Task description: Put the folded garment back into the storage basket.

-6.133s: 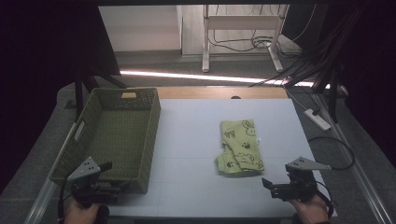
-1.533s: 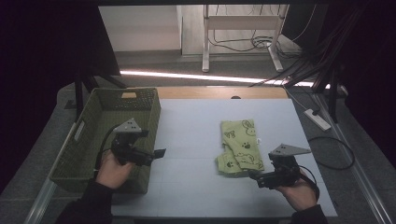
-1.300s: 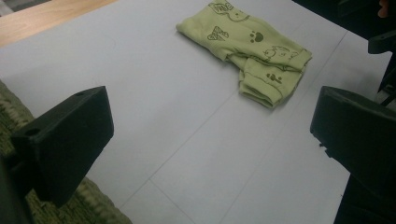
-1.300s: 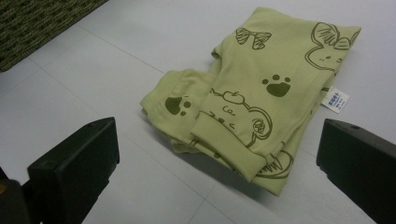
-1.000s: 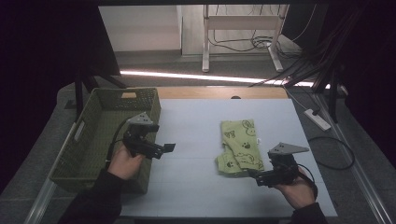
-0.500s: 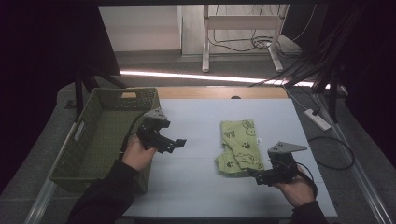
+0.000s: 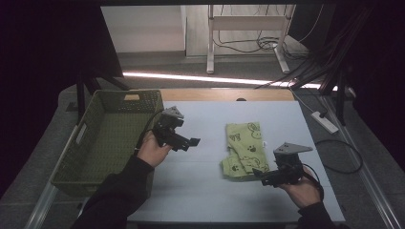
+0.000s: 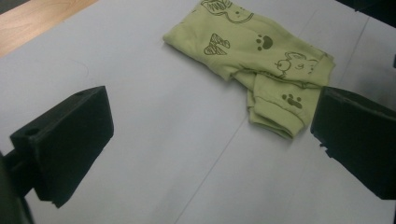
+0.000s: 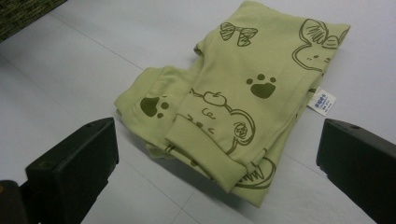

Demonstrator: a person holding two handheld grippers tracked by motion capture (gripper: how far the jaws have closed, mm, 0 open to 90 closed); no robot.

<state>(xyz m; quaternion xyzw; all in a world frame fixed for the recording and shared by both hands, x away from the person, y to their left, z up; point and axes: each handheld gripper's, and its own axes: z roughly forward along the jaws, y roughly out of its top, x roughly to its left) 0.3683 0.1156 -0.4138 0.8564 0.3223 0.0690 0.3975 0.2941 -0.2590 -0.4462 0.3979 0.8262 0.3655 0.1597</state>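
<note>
Both pairs of jaws stand wide apart with nothing between them. In the left gripper view the two black jaws frame bare table, with the folded garment (image 8: 254,58) lying beyond them toward the upper right. In the right gripper view the jaws frame the near end of the same garment, which lies flat on the table and touches neither jaw.

The right gripper (image 7: 261,175) hovers near the table's (image 7: 200,191) near right corner, just beside the near end of the garment. The left gripper (image 7: 190,142) is held above the table's left half, pointing toward the cloth and well apart from it.

A small white tag (image 9: 321,102) pokes out from one side of the garment; it bears print too small to read.

The garment is pale yellow-green knit cloth, folded into a rough oblong with a cuffed sleeve or leg turned over on top. Dark olive line drawings cover it: paw prints, a bow, an apple, long-eared animal faces. It lies right of the table's middle.

A green woven basket (image 7: 86,157) stands along the table's left edge.
</note>
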